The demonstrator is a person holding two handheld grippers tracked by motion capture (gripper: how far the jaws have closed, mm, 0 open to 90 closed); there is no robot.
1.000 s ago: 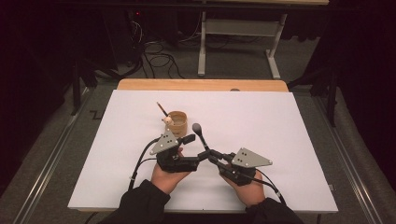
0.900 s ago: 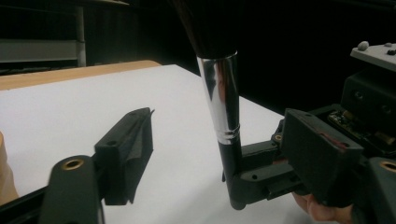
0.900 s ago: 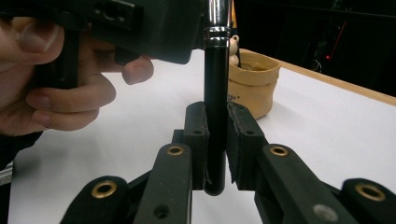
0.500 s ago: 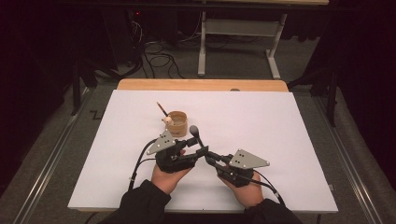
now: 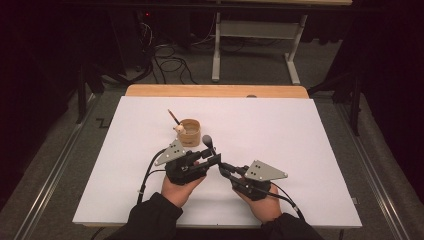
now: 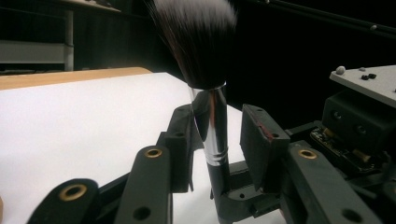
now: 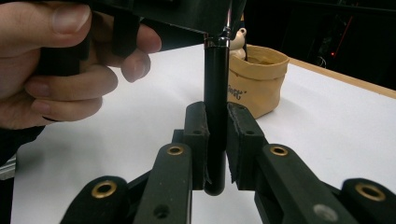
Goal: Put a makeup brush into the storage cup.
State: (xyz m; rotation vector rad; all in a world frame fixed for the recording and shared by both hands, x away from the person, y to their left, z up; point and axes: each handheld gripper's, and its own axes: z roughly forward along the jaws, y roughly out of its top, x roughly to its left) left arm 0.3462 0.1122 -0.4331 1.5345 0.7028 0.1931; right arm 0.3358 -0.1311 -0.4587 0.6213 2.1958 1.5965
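Observation:
A make-up brush (image 5: pixel 206 140) with a dark bristle head, silver ferrule (image 6: pixel 208 126) and black handle (image 7: pixel 215 93) stands upright over the white table. My right gripper (image 5: pixel 223 167) is shut on the bottom of the handle, both pads (image 7: pixel 196 135) pressing it. My left gripper (image 5: pixel 212 159) reaches in from the left at ferrule height. Its jaws have just been closing with the ferrule between them. In the left gripper view one pad (image 6: pixel 184 140) sits against the ferrule, while the other (image 6: pixel 259 144) stands off with a small gap.
A tan pouch (image 5: pixel 190 132) holding a small pale figure and a brown stick stands just beyond the grippers, and appears behind the brush (image 7: pixel 252 84). The white table sheet (image 5: pixel 300 150) has bare room to the right and left. A wooden strip (image 5: pixel 215 91) runs along the far edge.
The left gripper's jaws have narrowed around the brush. Both hands and the brush have stayed where they were.

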